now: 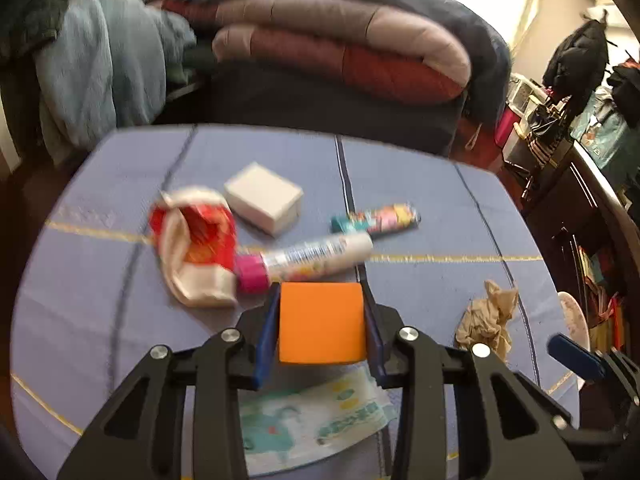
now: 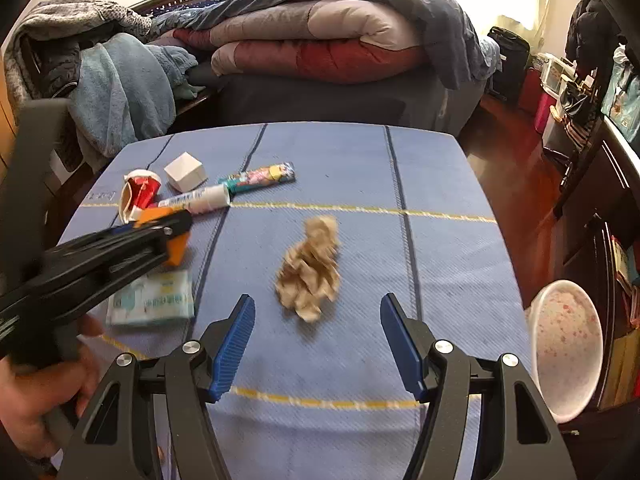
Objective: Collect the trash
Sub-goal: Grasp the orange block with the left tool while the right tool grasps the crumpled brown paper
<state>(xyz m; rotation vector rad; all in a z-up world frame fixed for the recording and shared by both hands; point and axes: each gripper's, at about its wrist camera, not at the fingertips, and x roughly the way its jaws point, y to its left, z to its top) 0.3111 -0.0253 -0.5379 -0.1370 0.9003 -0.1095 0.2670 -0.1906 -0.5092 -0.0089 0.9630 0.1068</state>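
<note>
Orange block (image 1: 322,326) clamped in the left gripper (image 1: 322,292) above the blue tablecloth (image 2: 440,264).
Crumpled brown paper (image 2: 310,270) lies mid-table, just ahead of the right gripper (image 2: 318,344), whose 2 blue jaws stand wide apart.

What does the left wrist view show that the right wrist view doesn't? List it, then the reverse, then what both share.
Only the left wrist view: the orange block squarely face-on, clamped between the left gripper fingers.

Only the right wrist view: the person's hand on the left gripper's handle, and the open right gripper behind the crumpled brown paper.

Both: the brown paper, crushed red cup, white box, white tube, colourful wrapper, tissue pack, white bowl.
</note>
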